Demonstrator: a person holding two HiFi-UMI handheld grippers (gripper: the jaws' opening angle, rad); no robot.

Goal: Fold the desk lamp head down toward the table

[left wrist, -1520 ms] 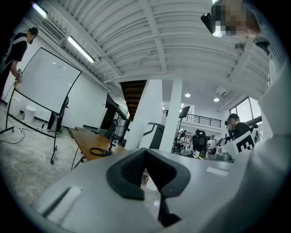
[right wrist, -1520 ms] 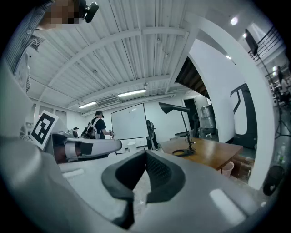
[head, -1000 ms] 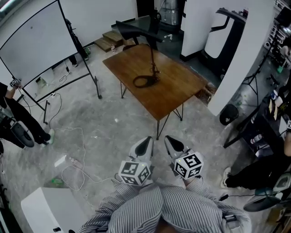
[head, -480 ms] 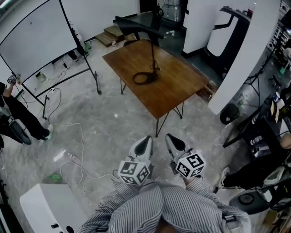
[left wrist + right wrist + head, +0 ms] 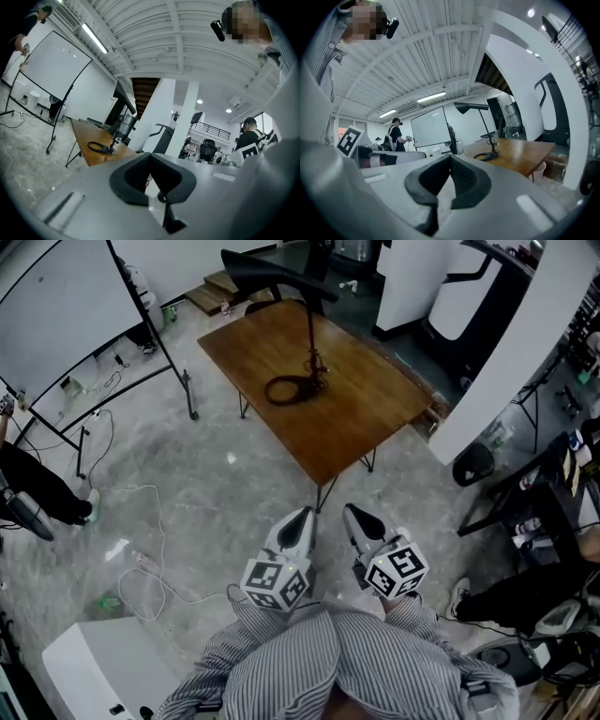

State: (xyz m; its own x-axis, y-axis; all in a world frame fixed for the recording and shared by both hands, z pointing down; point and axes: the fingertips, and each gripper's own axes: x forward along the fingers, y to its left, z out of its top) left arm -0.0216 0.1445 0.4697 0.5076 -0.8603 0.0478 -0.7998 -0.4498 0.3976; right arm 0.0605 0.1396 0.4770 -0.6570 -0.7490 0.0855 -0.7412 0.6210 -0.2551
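A black desk lamp stands on the brown wooden table (image 5: 366,418). Its ring base (image 5: 287,389) lies on the tabletop, its thin stem rises upright, and its long flat head (image 5: 272,276) sticks out level to the left, high above the table. Both grippers are held close to the person's chest, well short of the table's near corner. My left gripper (image 5: 302,521) is shut and empty. So is my right gripper (image 5: 354,517). The lamp base (image 5: 99,147) shows far ahead in the left gripper view. The lamp head (image 5: 471,107) shows in the right gripper view.
A large whiteboard on a stand (image 5: 56,324) is left of the table. Cables (image 5: 141,549) trail over the concrete floor. A white pillar (image 5: 497,352) rises right of the table. A white box (image 5: 103,667) sits at lower left. People stand at both edges.
The table and lamp have slid a little left and down in the head view. Both grippers stay shut, side by side before the chest.
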